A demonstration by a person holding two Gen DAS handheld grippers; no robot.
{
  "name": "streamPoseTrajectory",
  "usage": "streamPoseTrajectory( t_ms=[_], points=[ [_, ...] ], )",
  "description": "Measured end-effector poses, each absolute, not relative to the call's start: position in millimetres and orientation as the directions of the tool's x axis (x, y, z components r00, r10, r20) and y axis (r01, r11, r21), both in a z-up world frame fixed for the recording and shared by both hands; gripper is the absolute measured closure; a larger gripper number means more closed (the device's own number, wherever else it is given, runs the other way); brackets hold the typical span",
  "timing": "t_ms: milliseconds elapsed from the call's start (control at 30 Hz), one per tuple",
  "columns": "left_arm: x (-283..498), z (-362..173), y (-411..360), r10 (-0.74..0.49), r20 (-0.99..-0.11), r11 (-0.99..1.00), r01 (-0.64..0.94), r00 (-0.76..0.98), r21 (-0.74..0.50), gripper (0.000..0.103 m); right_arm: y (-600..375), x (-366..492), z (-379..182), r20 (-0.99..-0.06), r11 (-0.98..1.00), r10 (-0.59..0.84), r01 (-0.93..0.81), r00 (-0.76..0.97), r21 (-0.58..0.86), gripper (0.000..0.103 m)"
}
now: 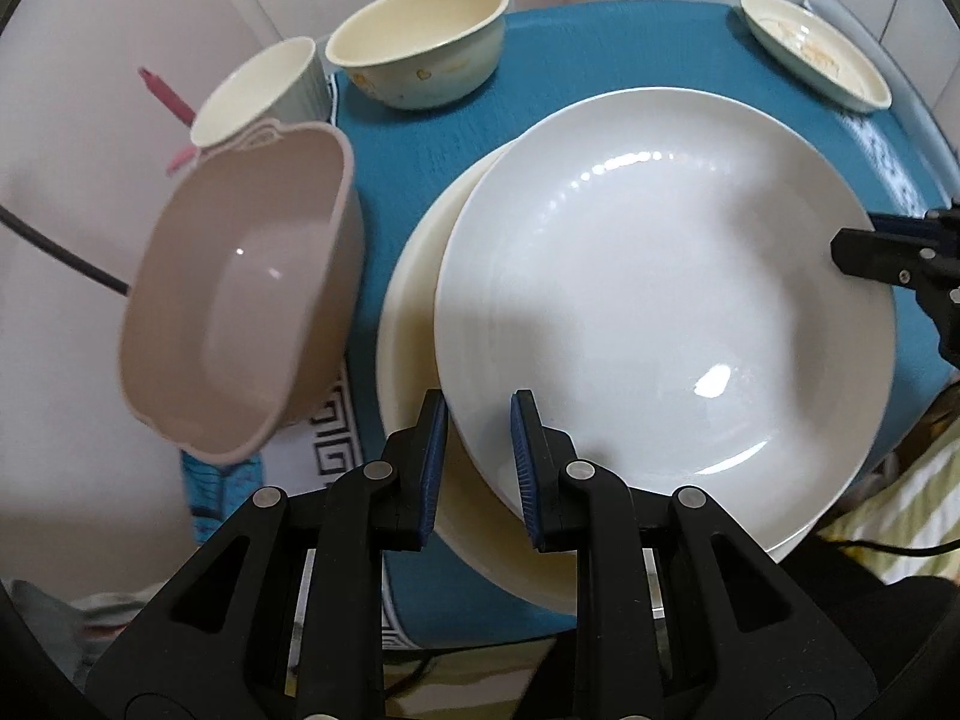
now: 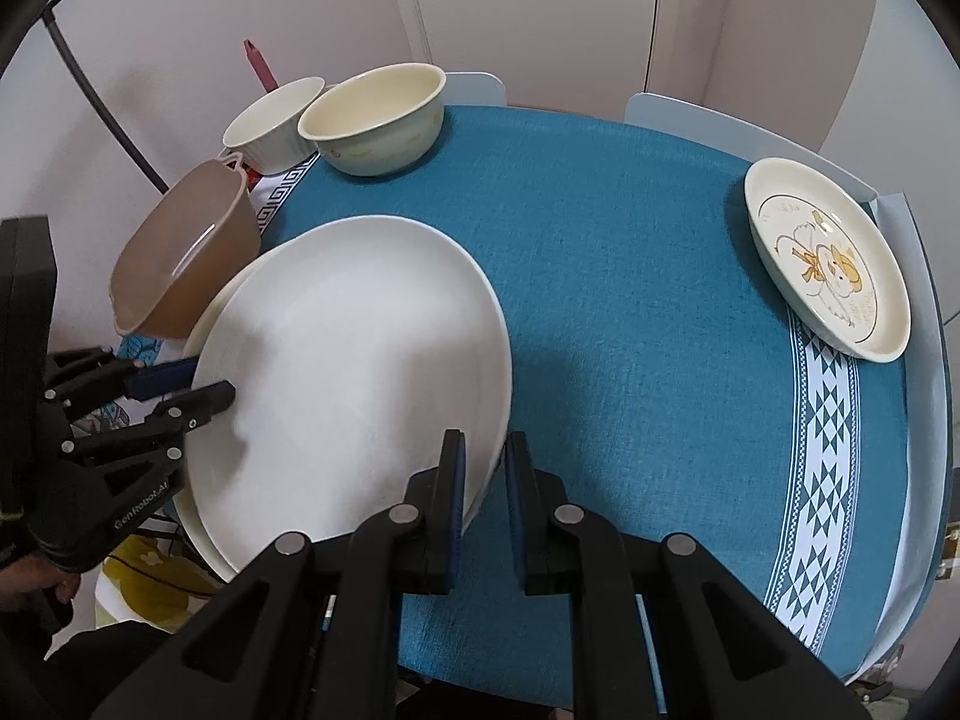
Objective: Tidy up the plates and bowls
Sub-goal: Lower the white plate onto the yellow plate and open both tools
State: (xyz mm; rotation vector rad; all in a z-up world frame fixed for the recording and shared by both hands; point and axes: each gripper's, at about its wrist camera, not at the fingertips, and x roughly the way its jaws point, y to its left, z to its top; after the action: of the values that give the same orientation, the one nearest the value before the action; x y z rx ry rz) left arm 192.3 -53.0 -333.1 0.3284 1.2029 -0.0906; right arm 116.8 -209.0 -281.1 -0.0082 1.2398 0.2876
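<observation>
The left tongs (image 1: 478,462) stood slightly parted astride the near rim of the white plate (image 1: 660,300), pads either side of the edge but not clearly pinching it. The right tongs (image 2: 485,504) were likewise a little apart, straddling the opposite rim of the same plate. The white plate lay on a cream plate (image 1: 414,324), offset so a crescent of the lower one showed at the left. Both rested on the teal-clothed tabletop (image 2: 630,252). Just beside the stack sat a tilted brown dish (image 1: 240,312) with scalloped handles. Beyond it stood a ribbed white bowl (image 1: 258,96) touching a cream bowl (image 1: 420,42). Well apart, at the far right edge, lay a small patterned plate (image 2: 828,258).
</observation>
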Motion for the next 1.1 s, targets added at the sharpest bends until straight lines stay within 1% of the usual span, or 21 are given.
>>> streamPoseTrajectory(
  t_ms=[333,733,967,1100],
  points=[
    [180,-329,-58,0.18,-0.9,0.918,0.261,0.398,0.299,0.084,-196,115,-285,-0.938,0.964,0.169,-0.251,0.302,0.093,0.091],
    [172,-325,-57,0.206,-0.887,0.912,0.248,0.413,0.327,0.084,-191,114,-285,-0.941,0.961,0.149,-0.269,0.303,0.065,0.091],
    [174,-324,-53,0.192,-0.892,0.92,0.242,0.41,0.309,0.084,-189,114,-285,-0.941,0.958,0.149,-0.281,0.305,0.061,0.091],
    [178,-316,-48,0.148,-0.904,0.938,0.232,0.4,0.256,0.084,-193,114,-281,-0.935,0.959,0.172,-0.272,0.312,0.086,0.091]
  ],
)
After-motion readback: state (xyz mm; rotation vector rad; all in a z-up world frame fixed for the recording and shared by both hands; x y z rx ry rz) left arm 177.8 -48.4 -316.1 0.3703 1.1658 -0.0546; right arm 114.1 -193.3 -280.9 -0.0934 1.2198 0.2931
